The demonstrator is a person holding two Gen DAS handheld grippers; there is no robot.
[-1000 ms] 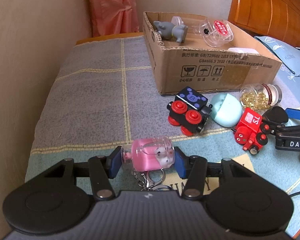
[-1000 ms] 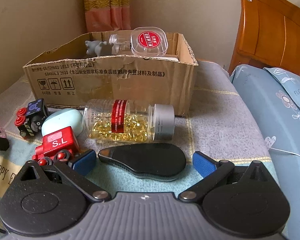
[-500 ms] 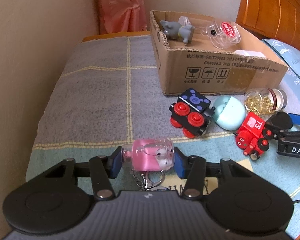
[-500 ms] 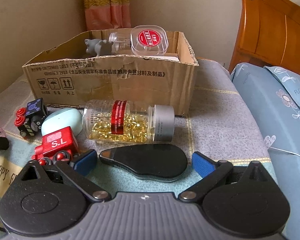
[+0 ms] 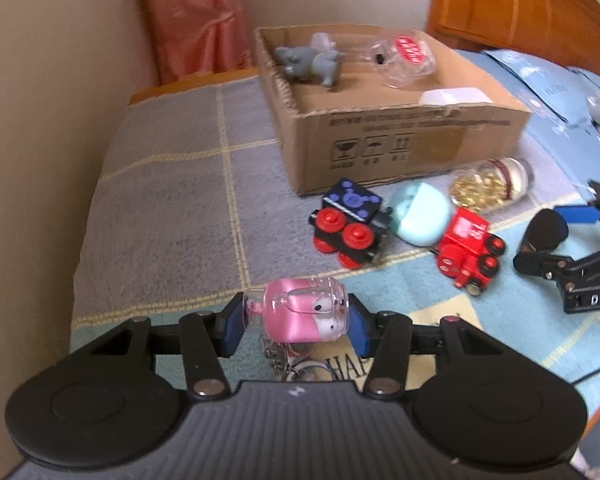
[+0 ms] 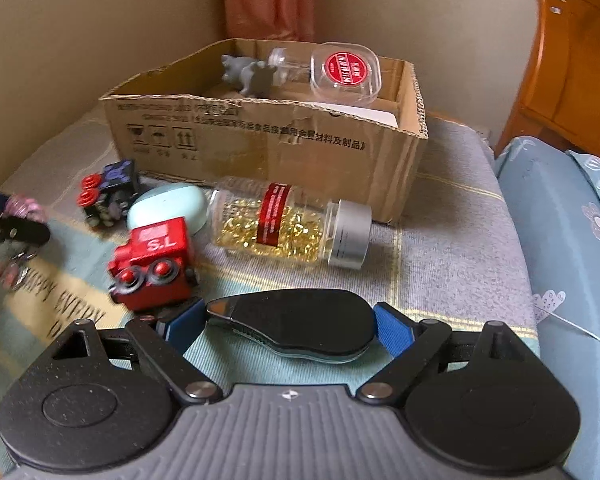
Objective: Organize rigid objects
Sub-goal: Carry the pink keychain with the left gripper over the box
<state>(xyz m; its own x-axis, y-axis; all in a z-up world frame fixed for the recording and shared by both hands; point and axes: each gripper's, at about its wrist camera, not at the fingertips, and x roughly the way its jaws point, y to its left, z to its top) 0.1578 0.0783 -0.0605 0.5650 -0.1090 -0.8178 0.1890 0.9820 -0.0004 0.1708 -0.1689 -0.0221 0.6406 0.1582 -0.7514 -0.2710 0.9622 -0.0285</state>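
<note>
Now left gripper (image 5: 296,322) clamps pink keychain bottle (image 5: 306,312); right gripper (image 6: 290,326) closing around black case (image 6: 296,326).

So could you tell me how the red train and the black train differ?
The red train has a red body marked S.L with dark wheels; the black train has a black body, a blue patterned top and red wheels. The black one lies nearer the box. Both are small toy engines on the blanket.
</note>
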